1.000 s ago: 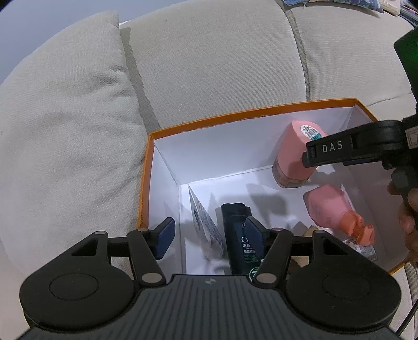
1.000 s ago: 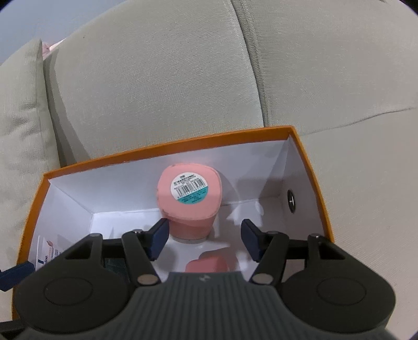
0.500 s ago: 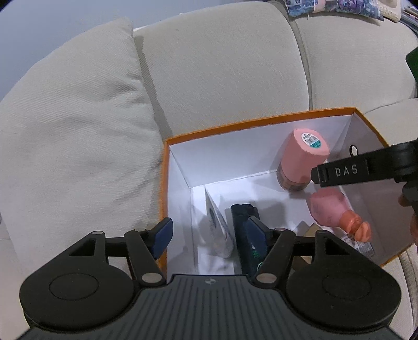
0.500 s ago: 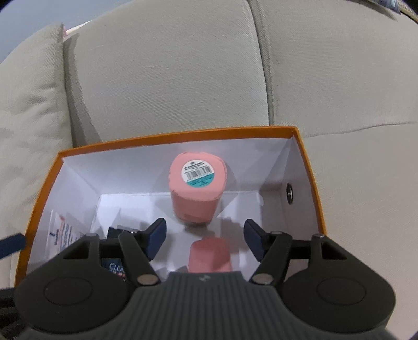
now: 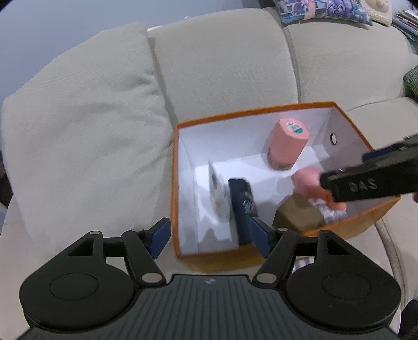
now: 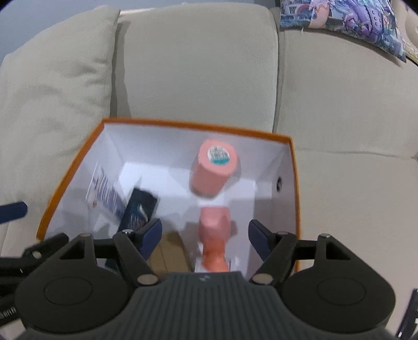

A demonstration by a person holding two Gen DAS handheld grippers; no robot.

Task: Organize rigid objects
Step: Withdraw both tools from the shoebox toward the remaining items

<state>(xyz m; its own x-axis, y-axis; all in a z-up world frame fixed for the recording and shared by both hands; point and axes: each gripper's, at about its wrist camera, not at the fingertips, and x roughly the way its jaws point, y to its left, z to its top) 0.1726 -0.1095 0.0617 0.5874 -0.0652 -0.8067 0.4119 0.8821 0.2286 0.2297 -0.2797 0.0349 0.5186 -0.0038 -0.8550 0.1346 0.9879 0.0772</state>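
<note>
An orange box (image 5: 263, 110) (image 6: 198, 126) with white inside walls sits on a beige sofa. In it stand a pink cylinder bottle (image 5: 287, 143) (image 6: 213, 170), a pink bottle with an orange cap (image 6: 214, 235) (image 5: 307, 180) lying down, a dark bottle (image 5: 243, 206) (image 6: 138, 206), a white tube (image 5: 218, 193) (image 6: 107, 191) and a brown carton (image 5: 297, 214) (image 6: 172, 251). My left gripper (image 5: 210, 236) hovers above the box's near left corner, jaws opening, nothing between them. My right gripper (image 6: 205, 236) hangs over the box's near side, jaws opening and empty; its finger (image 5: 365, 180) crosses the left wrist view.
A beige cushion (image 5: 78, 162) leans against the sofa back left of the box. A patterned pillow (image 6: 344, 23) lies on top of the sofa back at the right. Bare seat (image 6: 360, 222) stretches right of the box.
Both grippers have pulled up and back from the box, so more of it and the sofa shows. Both pairs of jaws stand wider. The right gripper has rolled.
</note>
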